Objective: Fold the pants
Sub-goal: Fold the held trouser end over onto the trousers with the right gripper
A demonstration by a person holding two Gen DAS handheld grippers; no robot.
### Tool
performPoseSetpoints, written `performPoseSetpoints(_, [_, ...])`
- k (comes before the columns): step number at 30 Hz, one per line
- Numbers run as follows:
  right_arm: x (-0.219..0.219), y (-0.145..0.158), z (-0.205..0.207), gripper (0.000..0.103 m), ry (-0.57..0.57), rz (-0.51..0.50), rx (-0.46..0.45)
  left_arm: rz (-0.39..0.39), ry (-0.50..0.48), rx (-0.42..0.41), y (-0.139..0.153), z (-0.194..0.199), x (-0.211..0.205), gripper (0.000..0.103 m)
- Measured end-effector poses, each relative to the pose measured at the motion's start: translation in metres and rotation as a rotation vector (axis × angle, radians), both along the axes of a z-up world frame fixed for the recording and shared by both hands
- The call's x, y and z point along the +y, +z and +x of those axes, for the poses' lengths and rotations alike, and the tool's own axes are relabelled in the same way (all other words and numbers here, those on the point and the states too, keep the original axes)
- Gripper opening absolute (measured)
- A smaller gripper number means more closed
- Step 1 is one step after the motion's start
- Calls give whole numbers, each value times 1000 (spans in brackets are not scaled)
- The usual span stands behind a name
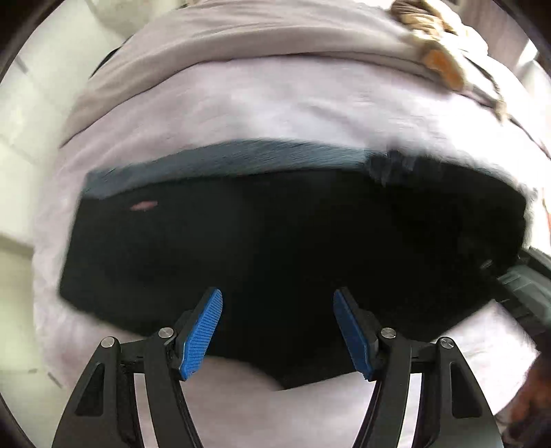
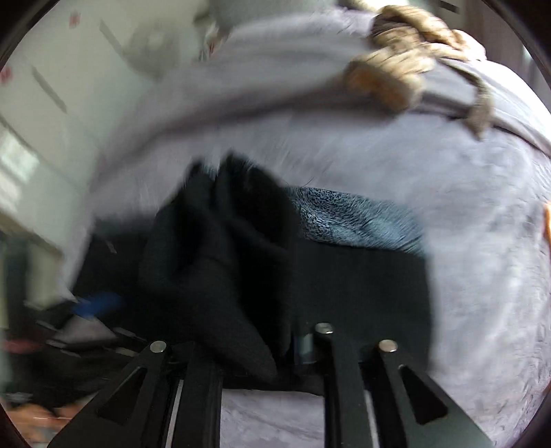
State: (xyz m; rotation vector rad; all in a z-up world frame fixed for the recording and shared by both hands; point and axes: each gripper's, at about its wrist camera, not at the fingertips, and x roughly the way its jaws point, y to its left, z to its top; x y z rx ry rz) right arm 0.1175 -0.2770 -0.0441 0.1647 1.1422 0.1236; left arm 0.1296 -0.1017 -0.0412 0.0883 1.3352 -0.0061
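Soft, limp black pants [image 1: 275, 248] on the bed [image 1: 241, 113] suit an edge grip; left gripper [image 1: 277, 331] gapes empty, right gripper [image 2: 255, 348] pinches a fold.

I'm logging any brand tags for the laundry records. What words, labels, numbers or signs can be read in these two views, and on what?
None can be read.
Black pants: a small pinkish mark near one corner, too blurred to tell whether it carries text.
Pale wall behind the bed: small red marks, too blurred to read.
Lilac blanket: no lettering visible.
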Motion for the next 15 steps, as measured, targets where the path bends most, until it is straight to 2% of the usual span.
performPoseSetpoints(1, [22,-15,5,32,18,-69,41,7,13,5,-1,-1,10,68])
performPoseSetpoints(2, [42,-28,7,33,40,-160,74,11,30,10,-2,-4,25,68])
performPoseSetpoints(3, [65,-37,6,39,70,-288,90,12,41,8,-1,-12,36,68])
performPoseSetpoints(4, [82,-40,3,44,98,-388,87,11,49,2,0,-13,45,68])
performPoseSetpoints(5, [97,-38,-1,44,127,-460,74,11,53,-3,3,-11,54,68])
performPoseSetpoints(8, [128,-11,-23,51,225,-508,-14,-3,61,-5,7,-12,62,68])
performPoseSetpoints(9, [131,-2,-30,52,251,-495,-36,-17,61,-5,9,-10,67,68])
performPoseSetpoints(11, [125,16,-42,54,281,-381,-60,-48,52,-8,16,-7,72,68])
performPoseSetpoints(13, [95,26,-45,54,205,-135,-12,-98,16,-10,22,-8,50,68])
performPoseSetpoints(15, [40,20,-49,54,8,161,71,-162,-40,-9,31,-3,24,68])
